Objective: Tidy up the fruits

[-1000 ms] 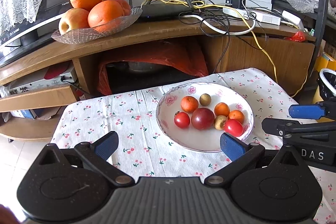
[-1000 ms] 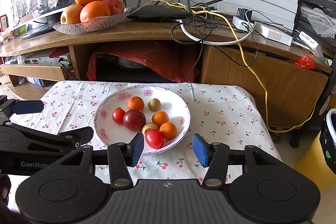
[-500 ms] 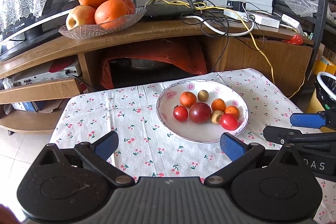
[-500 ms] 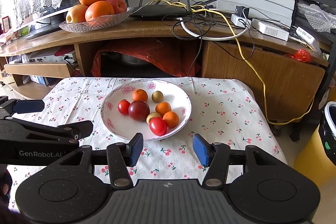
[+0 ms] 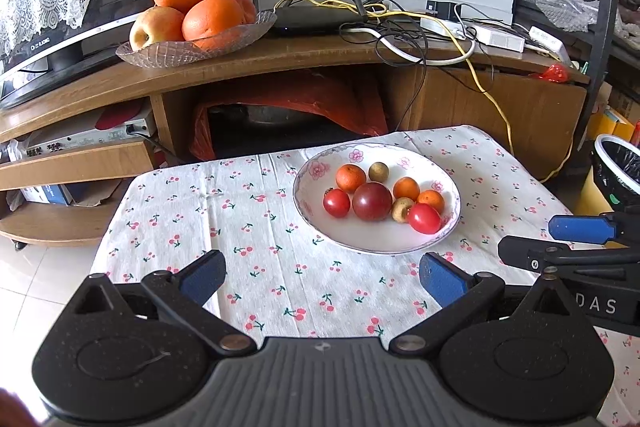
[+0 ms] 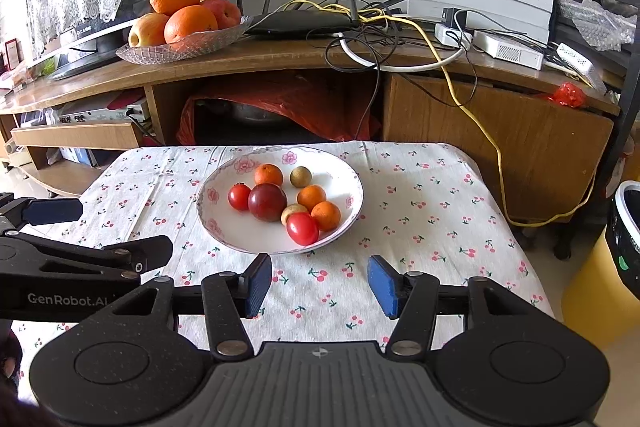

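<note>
- Your right gripper hangs released, jaws apart with nothing between them, just short of the floral plate; your left gripper is released too, spread wider, with the plate ahead and to its right.
- The small fruits lie bunched on the plate, several touching.
- The red cherry tomato nearest your right gripper looks light, smooth and thin-skinned: take it across its middle, gently, or it may slip or split.
- The dark plum-like fruit seems firmer and heavier.
- The small tangerines probably give a little; pinch across the widest part.
</note>
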